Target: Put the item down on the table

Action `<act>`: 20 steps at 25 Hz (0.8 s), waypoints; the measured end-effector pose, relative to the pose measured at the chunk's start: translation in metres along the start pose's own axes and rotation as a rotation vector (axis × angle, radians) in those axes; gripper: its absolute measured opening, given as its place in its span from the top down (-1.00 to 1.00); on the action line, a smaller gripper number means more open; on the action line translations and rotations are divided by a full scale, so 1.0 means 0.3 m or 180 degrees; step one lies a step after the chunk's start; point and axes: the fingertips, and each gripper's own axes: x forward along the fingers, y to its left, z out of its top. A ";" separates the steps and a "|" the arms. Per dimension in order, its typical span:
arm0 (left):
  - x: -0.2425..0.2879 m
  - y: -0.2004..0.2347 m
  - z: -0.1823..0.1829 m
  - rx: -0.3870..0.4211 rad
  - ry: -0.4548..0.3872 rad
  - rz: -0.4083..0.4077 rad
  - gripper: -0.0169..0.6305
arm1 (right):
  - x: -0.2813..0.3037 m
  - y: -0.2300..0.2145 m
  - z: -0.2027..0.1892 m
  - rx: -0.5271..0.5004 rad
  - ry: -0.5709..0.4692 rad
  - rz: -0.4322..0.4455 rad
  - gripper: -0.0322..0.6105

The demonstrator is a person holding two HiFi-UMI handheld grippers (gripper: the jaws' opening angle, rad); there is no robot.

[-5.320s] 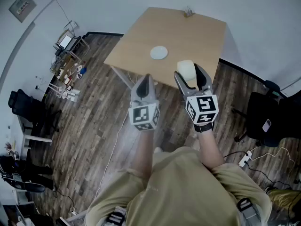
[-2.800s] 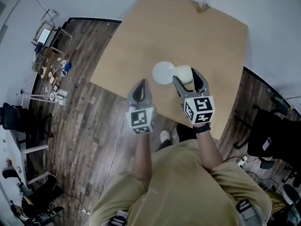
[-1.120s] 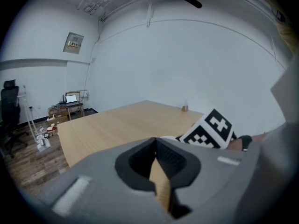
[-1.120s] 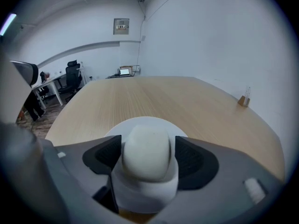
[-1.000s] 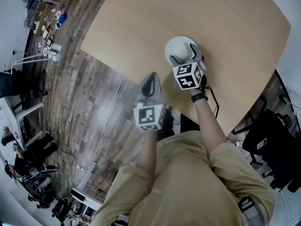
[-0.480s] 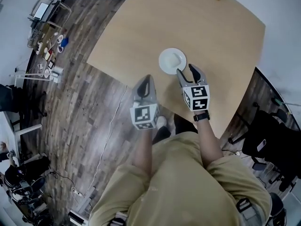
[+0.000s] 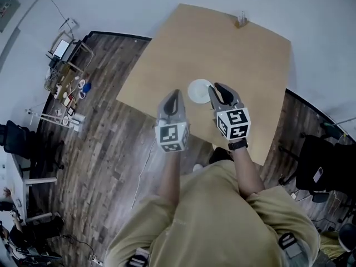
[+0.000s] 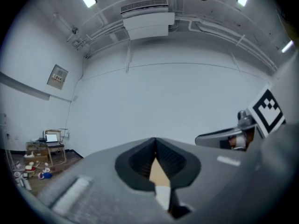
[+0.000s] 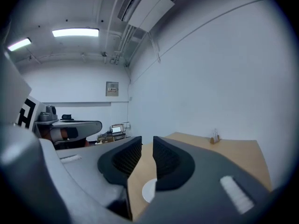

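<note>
A white cup on a white saucer [image 7: 198, 90] rests near the front edge of the wooden table [image 7: 239, 65]; from above they read as one white disc. My right gripper [image 7: 221, 91] hovers just right of it, its jaws a narrow gap apart with nothing between them. In the right gripper view the saucer [image 9: 148, 191] shows low through that gap [image 9: 147, 140]. My left gripper [image 7: 174, 97] is shut and empty, held left of the saucer over the table's front edge. In the left gripper view [image 8: 155, 142] its tips meet, with a sliver of table below them.
A small holder [image 7: 241, 20] stands at the table's far edge, also visible in the right gripper view [image 9: 215, 136]. Wooden floor [image 7: 105, 127] surrounds the table. A cluttered rack [image 7: 65, 74] stands far left and a dark chair [image 7: 325, 160] to the right.
The right gripper carried the white cup to the saucer, let go of it there and pulled back toward me. The left gripper stayed shut beside it.
</note>
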 end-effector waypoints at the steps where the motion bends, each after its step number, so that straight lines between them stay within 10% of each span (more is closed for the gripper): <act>1: -0.015 -0.001 0.021 0.0023 -0.0039 -0.0010 0.94 | -0.024 0.010 0.026 -0.0028 -0.0055 -0.0015 0.65; 20: -0.202 0.007 0.140 0.0255 -0.0261 -0.0054 0.94 | -0.349 -0.095 0.165 -0.0212 -0.0400 -0.0758 0.88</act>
